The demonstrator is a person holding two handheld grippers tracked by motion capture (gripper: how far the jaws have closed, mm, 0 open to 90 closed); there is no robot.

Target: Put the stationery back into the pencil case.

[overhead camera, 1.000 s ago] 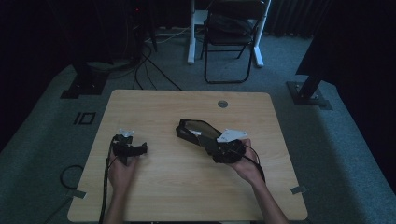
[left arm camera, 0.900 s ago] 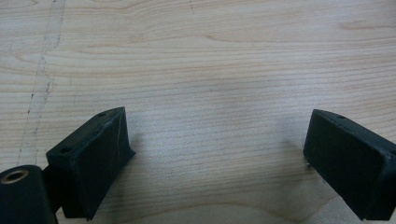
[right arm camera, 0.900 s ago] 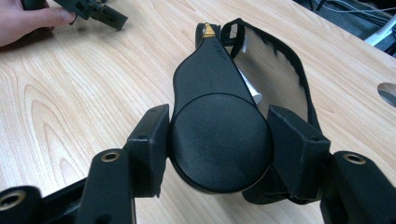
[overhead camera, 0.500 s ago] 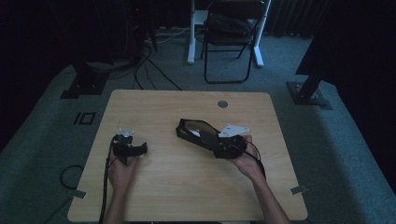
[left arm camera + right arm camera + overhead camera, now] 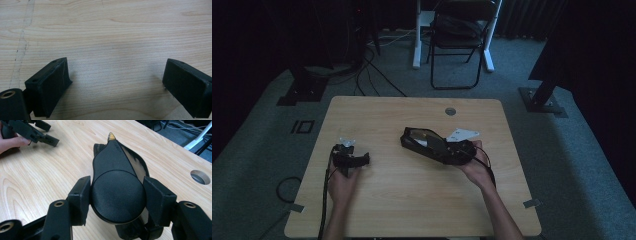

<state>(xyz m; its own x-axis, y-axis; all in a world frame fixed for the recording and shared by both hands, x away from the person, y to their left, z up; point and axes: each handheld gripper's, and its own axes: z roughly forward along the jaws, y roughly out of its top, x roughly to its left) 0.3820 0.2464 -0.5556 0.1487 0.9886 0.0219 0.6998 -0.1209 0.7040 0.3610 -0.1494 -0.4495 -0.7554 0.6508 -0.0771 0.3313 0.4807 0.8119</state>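
A: Looking from the high view, where's the black thing?

B: Mid-table (image 5: 377, 210). My right gripper (image 5: 439, 147) lies over the black case (image 5: 414, 137); my left gripper (image 5: 348, 156) sits apart, near the left edge.

A: Left gripper view?

B: Jaws spread wide, only bare wood between them.

A: Right gripper view?

B: Both pads (image 5: 80, 197) squeeze the case's (image 5: 117, 190) round end.

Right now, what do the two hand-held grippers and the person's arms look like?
The left gripper and right gripper are matte black, each with two blocky rectangular jaws with small screw holes and brass-ringed pivots. A pale grey three-cornered plate tops the right one, and a thin black cable trails from the left. Both forearms are bare, with no sleeves.
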